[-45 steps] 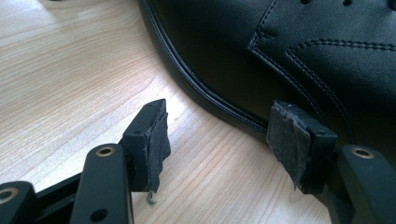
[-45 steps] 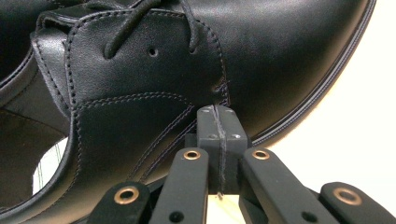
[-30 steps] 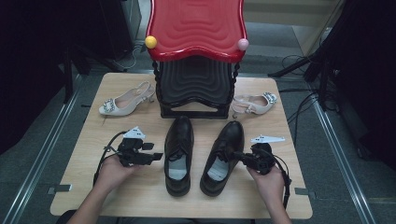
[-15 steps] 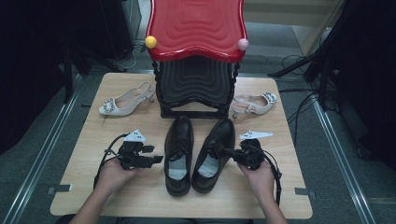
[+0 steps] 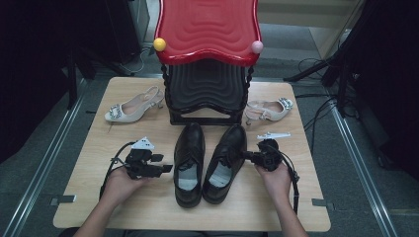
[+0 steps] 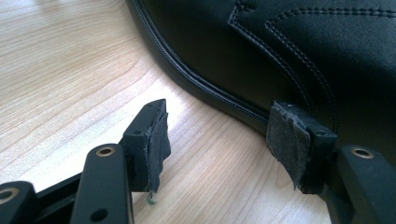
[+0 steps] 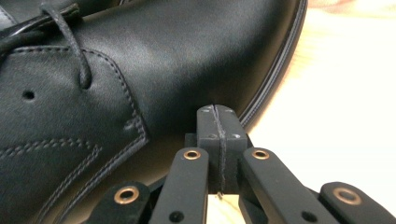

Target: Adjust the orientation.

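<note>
**Closed right gripper pressed to the side of a black shoe, left gripper open beside its mate**

Two black lace-up shoes stand side by side near the middle of the wooden table point(image 5: 89, 197), toes toward the far edge. The left black shoe point(image 5: 189, 163) sits straight; the right black shoe point(image 5: 226, 163) is angled, its heel leaning toward its mate so the two nearly touch at the near end.

The right gripper point(image 5: 245, 155), held in the person's right hand point(image 5: 274, 178), comes in from the right edge side. Its jaws are pressed together with nothing between them, and in the right gripper view their tips sit against the outer side of the right shoe, just above the sole's welt.

The left gripper point(image 5: 167, 169), in the left hand point(image 5: 120, 181), rests just beside the left shoe on the side toward the left edge. Its jaws stand apart, holding nothing; the left gripper view shows one padded tip at the shoe's sole edge, though contact cannot be judged.

At the far edge stands a red-topped black rack point(image 5: 207, 59). A beige heeled shoe point(image 5: 131, 105) lies toward the far left corner, another beige shoe point(image 5: 269, 109) toward the far right.
</note>
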Motion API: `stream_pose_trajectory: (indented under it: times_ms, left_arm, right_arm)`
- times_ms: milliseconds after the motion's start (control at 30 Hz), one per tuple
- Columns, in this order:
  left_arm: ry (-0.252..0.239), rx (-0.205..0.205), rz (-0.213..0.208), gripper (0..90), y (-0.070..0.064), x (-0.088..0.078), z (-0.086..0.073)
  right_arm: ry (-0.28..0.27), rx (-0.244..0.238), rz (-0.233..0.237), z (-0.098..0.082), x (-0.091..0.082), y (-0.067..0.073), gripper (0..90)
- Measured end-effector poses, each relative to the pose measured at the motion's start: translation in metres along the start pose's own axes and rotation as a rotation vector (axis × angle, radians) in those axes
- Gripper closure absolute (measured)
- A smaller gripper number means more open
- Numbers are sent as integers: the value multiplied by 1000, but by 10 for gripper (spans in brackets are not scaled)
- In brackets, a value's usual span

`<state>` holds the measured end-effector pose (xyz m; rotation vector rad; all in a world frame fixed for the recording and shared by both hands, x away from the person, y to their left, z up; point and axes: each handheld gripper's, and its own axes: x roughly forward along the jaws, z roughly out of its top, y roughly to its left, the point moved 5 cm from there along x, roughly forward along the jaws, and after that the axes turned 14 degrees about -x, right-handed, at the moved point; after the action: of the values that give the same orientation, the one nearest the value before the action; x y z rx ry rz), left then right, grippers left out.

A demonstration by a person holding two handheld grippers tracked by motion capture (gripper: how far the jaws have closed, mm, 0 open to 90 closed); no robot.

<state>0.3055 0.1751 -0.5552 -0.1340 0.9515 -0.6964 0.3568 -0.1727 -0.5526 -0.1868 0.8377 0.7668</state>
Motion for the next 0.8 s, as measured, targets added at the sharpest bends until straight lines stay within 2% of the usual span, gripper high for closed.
stream_pose_trajectory:
  times_ms: [100,333,500,533,600,633,667,700,800]
  left_arm:
    - [-1,-4,2,388,0,1,0]
    - [29,5,-7,387,0,4,-3]
    - [17,-3,-18,403,-1,5,-1]
    - [18,5,-23,430,-2,5,-1]
    - [41,27,-42,618,-5,5,-3]
    - [41,27,-42,664,-5,5,-3]
    - [53,31,-73,720,-8,6,-4]
    - [58,31,-85,751,-9,6,-4]
    - [68,35,-88,794,-11,9,-5]
  right_arm:
    - [-2,-29,-4,5,3,2,900]
    - [-15,-33,9,13,13,8,900]
    - [-27,-48,22,20,21,15,900]
    - [-28,-57,21,22,23,17,900]
    - [-11,-88,-11,23,23,21,900]
    - [-11,-101,-18,23,22,21,900]
    - [-13,-100,-9,22,19,21,900]
    - [-17,-87,9,21,17,22,900]
    - [-32,-77,51,17,7,27,900]
